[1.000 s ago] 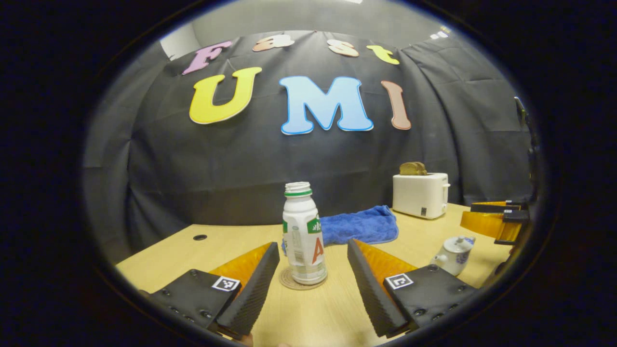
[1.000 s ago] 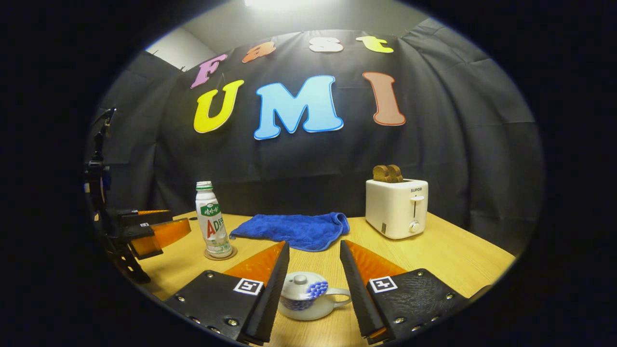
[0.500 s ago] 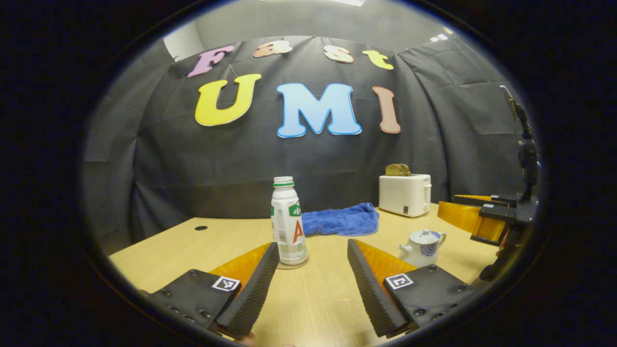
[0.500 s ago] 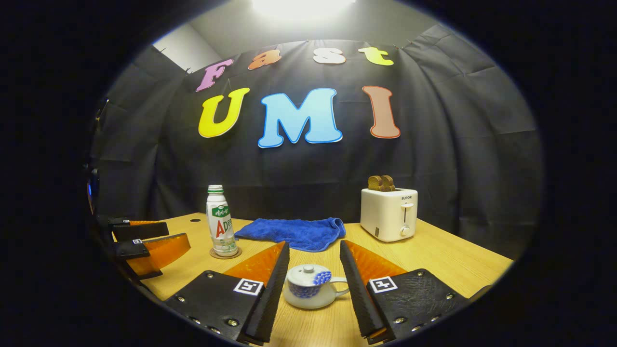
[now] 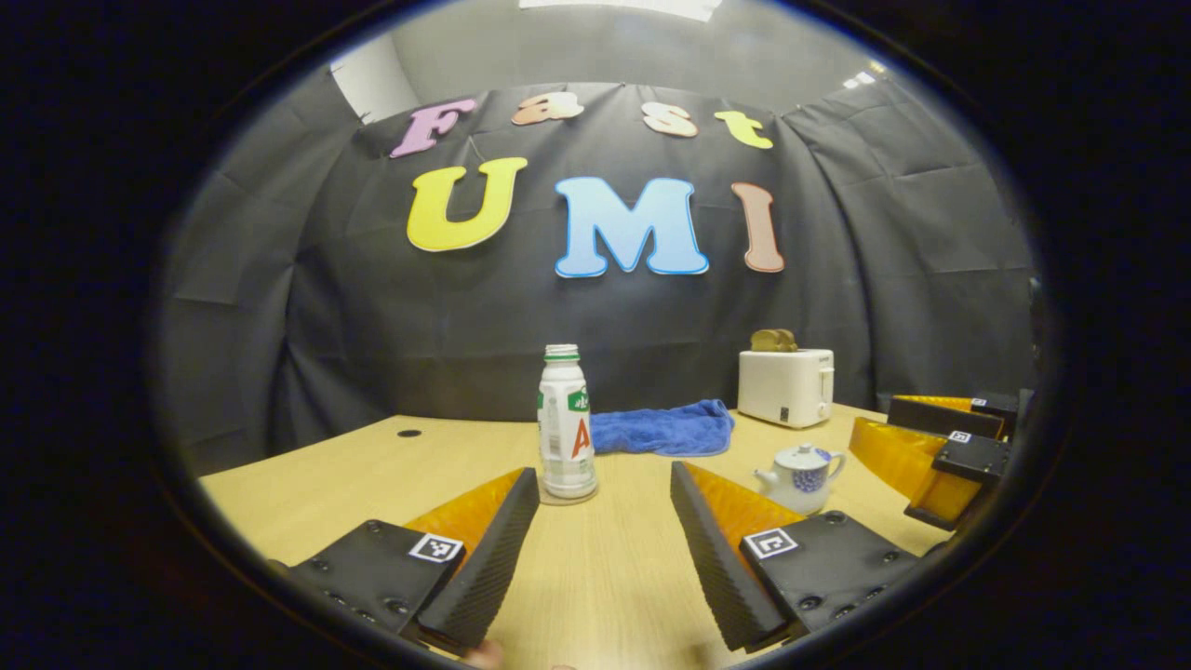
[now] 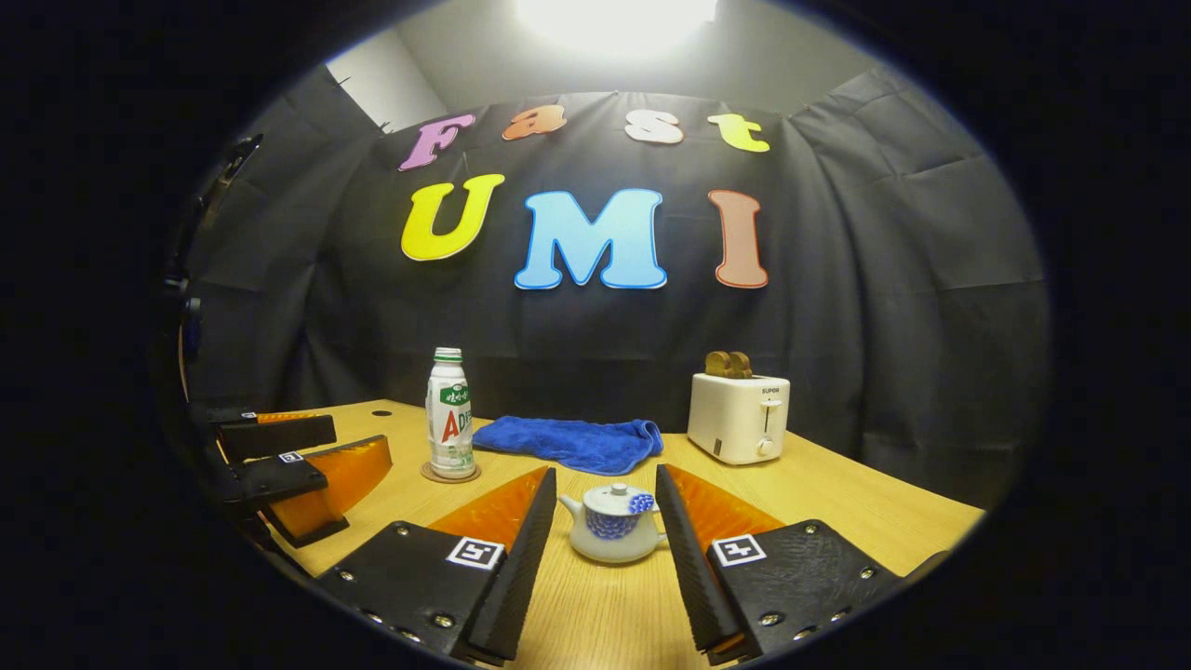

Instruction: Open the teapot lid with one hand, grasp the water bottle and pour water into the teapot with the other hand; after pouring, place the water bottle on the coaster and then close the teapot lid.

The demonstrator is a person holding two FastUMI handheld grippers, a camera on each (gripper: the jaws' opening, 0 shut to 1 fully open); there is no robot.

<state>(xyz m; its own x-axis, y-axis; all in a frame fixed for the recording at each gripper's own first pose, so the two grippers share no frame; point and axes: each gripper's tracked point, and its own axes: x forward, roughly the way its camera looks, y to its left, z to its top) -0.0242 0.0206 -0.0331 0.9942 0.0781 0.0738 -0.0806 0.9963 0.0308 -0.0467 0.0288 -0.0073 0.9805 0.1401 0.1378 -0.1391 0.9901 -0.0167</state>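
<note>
In the left gripper view the bottle [image 5: 567, 434] covers most of the coaster [image 5: 568, 498] beneath it and the towel's [image 5: 662, 428] left end. In the right gripper view the tongs [image 6: 600, 549] hide the teapot's [image 6: 611, 526] handle, and the other tongs [image 6: 307, 456] run off the left edge.

wooden table [image 6: 837, 502]: coaster [image 6: 430, 475], teapot [image 6: 612, 526], blue towel [image 6: 568, 440], toaster [image 6: 737, 419]

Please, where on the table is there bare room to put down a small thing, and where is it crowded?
Bare wood lies left of the white plastic bottle toward the small cable hole, and right of the white toaster. The middle is crowded: blue cloth, white-and-blue teapot, and bottle on its round coaster.
</note>
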